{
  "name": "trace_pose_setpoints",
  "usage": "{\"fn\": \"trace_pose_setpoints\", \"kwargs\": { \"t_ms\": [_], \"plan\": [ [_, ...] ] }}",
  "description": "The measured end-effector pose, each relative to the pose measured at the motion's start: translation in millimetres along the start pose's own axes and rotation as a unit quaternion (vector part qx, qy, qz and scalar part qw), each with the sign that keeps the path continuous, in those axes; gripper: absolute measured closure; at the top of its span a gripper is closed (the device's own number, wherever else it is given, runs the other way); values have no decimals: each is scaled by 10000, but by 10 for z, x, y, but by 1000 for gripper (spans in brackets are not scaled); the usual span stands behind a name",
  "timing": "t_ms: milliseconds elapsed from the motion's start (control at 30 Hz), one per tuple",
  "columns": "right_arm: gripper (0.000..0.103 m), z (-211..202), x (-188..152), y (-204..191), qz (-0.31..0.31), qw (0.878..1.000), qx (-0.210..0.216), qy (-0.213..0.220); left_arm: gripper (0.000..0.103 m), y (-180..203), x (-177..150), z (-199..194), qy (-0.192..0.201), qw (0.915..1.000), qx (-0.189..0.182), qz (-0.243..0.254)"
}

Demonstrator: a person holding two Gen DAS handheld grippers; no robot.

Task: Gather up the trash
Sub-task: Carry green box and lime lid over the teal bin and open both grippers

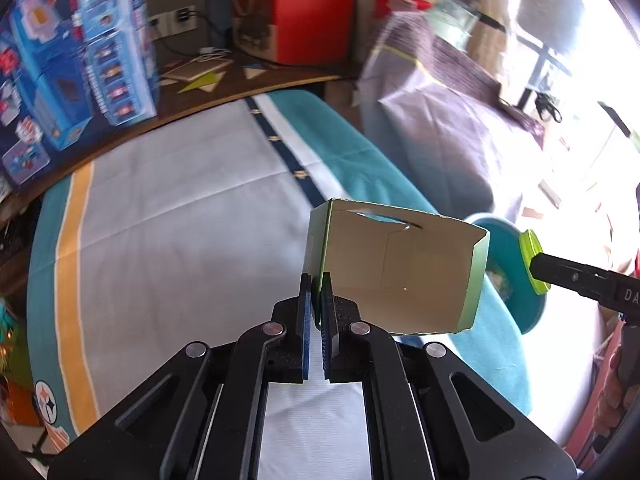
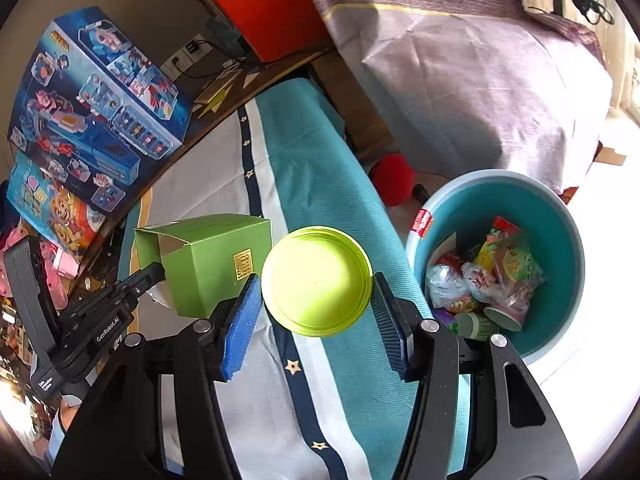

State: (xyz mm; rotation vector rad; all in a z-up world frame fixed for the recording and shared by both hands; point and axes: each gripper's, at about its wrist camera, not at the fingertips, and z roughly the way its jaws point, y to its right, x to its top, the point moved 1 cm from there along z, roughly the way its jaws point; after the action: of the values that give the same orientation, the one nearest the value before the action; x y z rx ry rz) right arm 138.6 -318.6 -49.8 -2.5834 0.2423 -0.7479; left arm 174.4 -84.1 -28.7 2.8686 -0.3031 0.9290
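My left gripper [image 1: 316, 300] is shut on one wall of an open green cardboard box [image 1: 396, 272] and holds it above the bed; the box also shows in the right wrist view [image 2: 212, 260], with the left gripper [image 2: 154, 272] at its open end. My right gripper [image 2: 316, 284] is shut on a round lime-green lid [image 2: 318, 280], held by its edges above the bed. In the left wrist view the lid [image 1: 534, 262] shows edge-on at the right gripper's tip. A teal bin [image 2: 560, 248] with wrappers and cups inside stands just right of the lid.
The bed has a white and teal striped cover [image 2: 304, 168]. Blue toy boxes [image 2: 96, 108] stand on a wooden ledge at the left. A purple paper bag [image 2: 480, 80] and an orange box [image 2: 264, 4] stand beyond the bed. A red ball [image 2: 394, 180] lies on the floor.
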Motion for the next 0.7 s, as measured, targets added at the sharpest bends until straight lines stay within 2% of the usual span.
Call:
{"fn": "trace_pose_setpoints", "kwargs": {
  "t_ms": [367, 700],
  "plan": [
    [50, -433, 27, 811, 730, 9962, -146, 461, 98, 892, 83, 205, -211, 9964, -309, 755],
    [50, -652, -35, 1457, 1309, 9885, -399, 639, 98, 1663, 100, 453, -434, 9872, -660, 1386]
  ]
}}
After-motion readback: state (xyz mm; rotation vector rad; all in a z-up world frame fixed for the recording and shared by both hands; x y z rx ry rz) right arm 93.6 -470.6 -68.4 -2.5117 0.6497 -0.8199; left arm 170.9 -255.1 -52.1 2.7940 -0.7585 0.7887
